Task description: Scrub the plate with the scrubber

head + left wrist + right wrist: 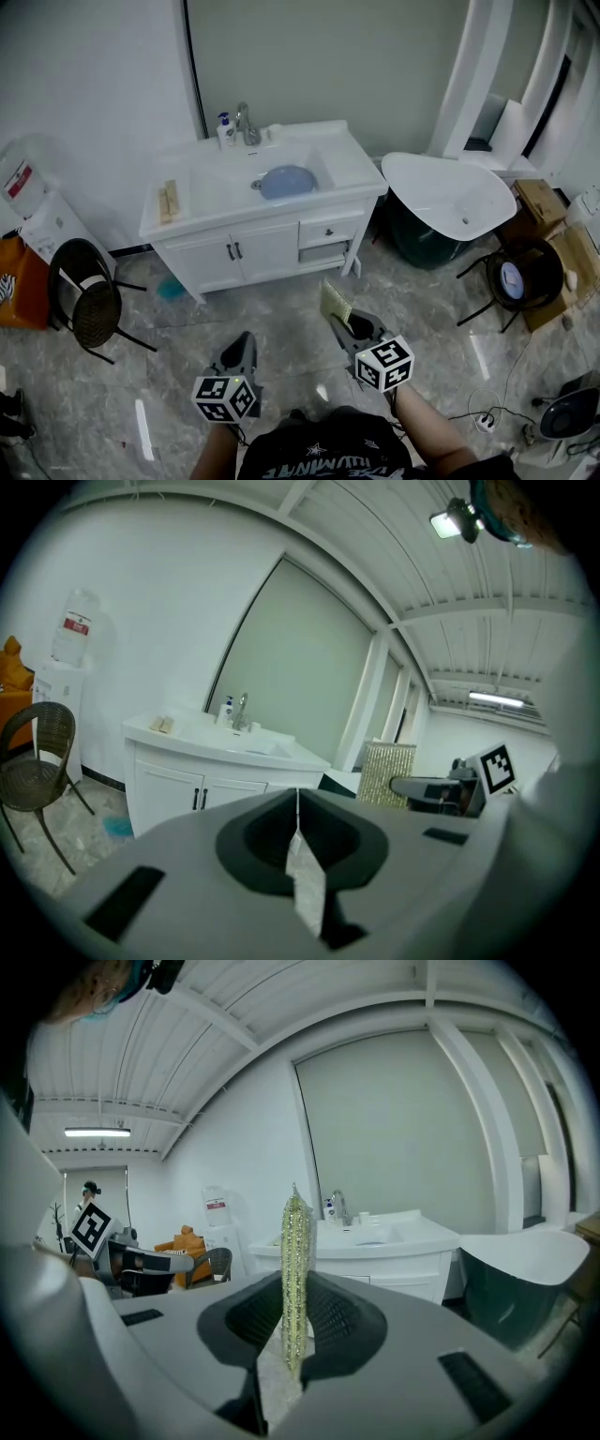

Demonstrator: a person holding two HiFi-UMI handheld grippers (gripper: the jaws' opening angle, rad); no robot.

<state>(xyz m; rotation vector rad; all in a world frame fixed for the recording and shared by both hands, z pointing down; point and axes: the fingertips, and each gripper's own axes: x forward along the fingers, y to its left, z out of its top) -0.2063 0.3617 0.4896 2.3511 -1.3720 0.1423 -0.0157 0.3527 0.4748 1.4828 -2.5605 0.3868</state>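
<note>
A blue plate (286, 181) lies in the sink of the white vanity (328, 204) across the floor from me. My right gripper (343, 320) is shut on a glittery yellow-green scrubber (335, 302), which stands edge-on between the jaws in the right gripper view (296, 1269). My left gripper (240, 349) is shut with nothing in it; its jaws meet in a thin line (298, 841). Both grippers hang low near my body, well short of the vanity. The scrubber also shows in the left gripper view (387, 772).
A faucet (247, 124) and soap bottle (225, 129) stand behind the sink; a wooden brush (169, 200) lies on the counter's left. A wicker chair (89, 305) and a water dispenser (28, 192) stand left. A white tub (450, 197), boxes and a stool (520, 277) are right.
</note>
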